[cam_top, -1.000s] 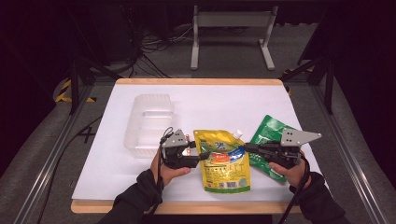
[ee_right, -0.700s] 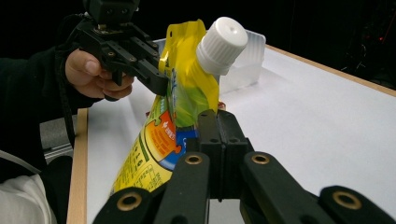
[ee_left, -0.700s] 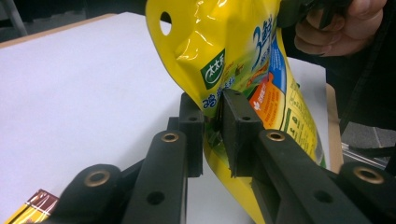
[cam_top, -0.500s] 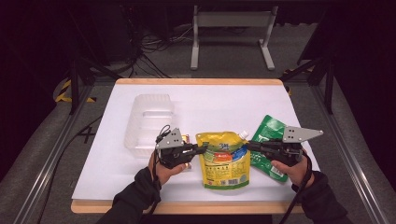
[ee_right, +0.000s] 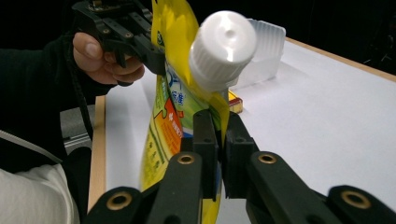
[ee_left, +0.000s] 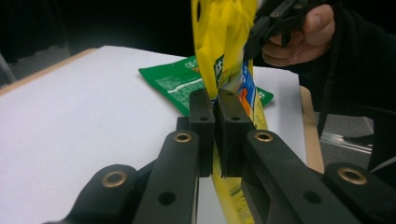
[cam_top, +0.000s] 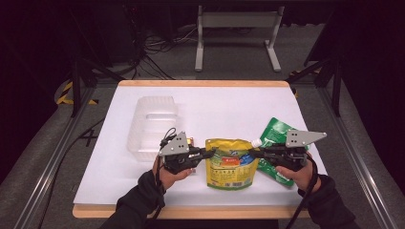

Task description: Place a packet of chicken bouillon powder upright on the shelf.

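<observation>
Yellow pouch [cam_top: 231, 162] pinched at both top corners
Soft, floppy, light: left gripper [cam_top: 204, 153] and right gripper [cam_top: 253, 152] fingers clamp its edges.

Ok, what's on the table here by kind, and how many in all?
Pouches: 2, a yellow pouch held at both sides by the left gripper and right gripper, and a green pouch lying flat.
Clear tray: 1.
Total: 3.
</observation>
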`<state>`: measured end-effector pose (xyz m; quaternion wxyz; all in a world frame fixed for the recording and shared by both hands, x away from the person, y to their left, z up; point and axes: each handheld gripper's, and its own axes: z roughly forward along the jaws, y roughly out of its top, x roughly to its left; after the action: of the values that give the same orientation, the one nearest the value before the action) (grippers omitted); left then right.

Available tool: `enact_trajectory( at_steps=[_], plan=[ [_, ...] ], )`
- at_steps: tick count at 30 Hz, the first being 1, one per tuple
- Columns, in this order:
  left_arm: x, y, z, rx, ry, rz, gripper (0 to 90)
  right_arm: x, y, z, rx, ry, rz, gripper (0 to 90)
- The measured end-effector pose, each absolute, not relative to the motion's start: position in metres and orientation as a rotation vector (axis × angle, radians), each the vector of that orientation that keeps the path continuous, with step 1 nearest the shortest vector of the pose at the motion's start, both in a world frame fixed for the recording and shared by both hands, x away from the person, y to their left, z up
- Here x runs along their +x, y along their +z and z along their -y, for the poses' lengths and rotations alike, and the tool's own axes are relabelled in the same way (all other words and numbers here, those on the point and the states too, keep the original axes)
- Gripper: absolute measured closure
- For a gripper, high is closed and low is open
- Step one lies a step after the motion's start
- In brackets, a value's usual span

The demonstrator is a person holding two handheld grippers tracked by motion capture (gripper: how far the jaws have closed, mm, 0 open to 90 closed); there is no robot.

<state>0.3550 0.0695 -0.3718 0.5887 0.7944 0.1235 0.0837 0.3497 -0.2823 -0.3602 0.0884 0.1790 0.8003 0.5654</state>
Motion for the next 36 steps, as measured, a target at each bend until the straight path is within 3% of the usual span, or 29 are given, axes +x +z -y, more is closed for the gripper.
enact_trajectory(
  at_steps=[17, 36],
  plan=[
    [0.357, -0.339, -0.093, 1.813, 0.331, -0.301, 86.9, 0.347, -0.331, 0.255, 0.445, 1.683, -2.277, 90.0],
    [0.367, -0.322, -0.135, 1.768, 0.456, -0.384, 86.9, 0.374, -0.314, 0.205, 0.402, 1.675, -2.236, 90.0]
  ],
)
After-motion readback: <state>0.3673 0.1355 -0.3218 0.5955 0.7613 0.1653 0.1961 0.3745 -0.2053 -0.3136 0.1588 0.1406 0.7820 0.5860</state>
